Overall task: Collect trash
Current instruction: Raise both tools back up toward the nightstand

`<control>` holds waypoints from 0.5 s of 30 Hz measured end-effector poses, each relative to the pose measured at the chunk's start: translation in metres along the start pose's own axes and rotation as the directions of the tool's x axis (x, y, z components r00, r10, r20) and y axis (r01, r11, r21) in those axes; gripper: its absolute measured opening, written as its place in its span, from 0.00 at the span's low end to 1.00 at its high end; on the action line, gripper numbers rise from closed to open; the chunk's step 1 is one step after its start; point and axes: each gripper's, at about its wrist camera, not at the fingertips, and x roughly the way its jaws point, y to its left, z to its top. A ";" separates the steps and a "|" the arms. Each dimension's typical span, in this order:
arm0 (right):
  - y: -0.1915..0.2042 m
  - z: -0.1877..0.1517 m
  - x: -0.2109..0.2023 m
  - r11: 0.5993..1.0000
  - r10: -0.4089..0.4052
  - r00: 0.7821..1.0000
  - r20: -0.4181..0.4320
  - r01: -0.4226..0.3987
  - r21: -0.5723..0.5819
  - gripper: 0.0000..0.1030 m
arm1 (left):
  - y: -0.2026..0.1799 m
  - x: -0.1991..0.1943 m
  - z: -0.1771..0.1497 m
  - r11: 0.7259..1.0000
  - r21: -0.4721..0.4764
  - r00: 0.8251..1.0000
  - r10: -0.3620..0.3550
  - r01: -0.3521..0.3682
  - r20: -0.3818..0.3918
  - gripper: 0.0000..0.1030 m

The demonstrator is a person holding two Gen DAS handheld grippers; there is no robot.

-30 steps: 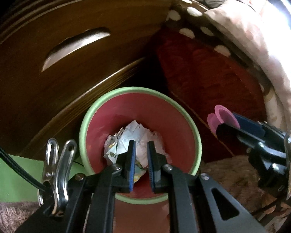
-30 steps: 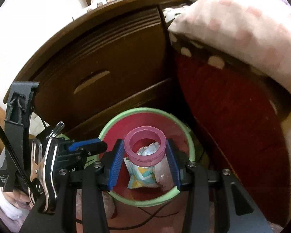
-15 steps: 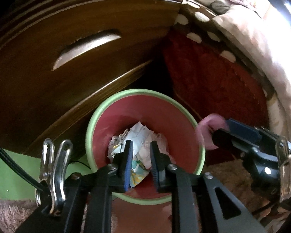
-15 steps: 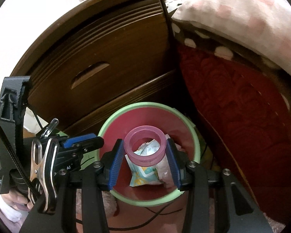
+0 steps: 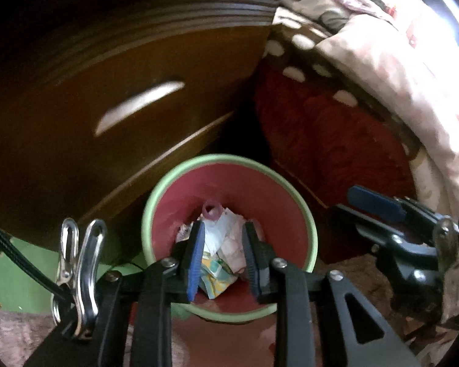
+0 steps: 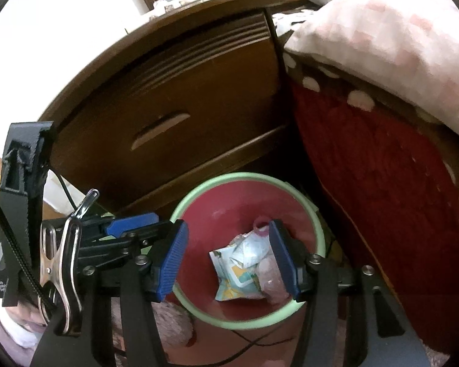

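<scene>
A round bin with a green rim (image 5: 156, 202) (image 6: 315, 214) and red inside stands on the floor. In it lie crumpled paper and wrappers (image 5: 220, 244) (image 6: 244, 263), with a pink ring (image 5: 212, 211) (image 6: 261, 226) on top at the far side. My left gripper (image 5: 223, 257) is open and empty above the bin's near edge. My right gripper (image 6: 229, 260) is open wide and empty above the bin. The right gripper also shows in the left wrist view (image 5: 370, 205), at the right of the bin.
A dark wooden cabinet (image 6: 174, 98) with a drawer handle slot (image 5: 137, 107) stands behind the bin. A bed with a red cover (image 6: 382, 159) and a pink quilt (image 6: 382, 36) is at the right. A green sheet (image 5: 12, 272) and a cable (image 6: 254, 345) lie on the floor.
My right gripper has opened and let go of the pink ring, which has dropped into the bin. My left gripper has opened wider.
</scene>
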 end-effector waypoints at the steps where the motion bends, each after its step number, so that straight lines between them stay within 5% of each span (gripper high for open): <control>1: -0.001 0.000 -0.001 1.000 0.004 1.000 0.006 -0.004 0.002 0.54 | -0.002 -0.005 0.000 1.000 0.004 1.000 -0.003 0.003 0.008 0.30; 15: -0.007 0.001 -0.033 0.996 0.090 0.991 0.098 -0.092 0.014 0.54 | -0.006 -0.057 0.000 0.999 -0.014 0.997 -0.030 0.031 0.066 0.37</control>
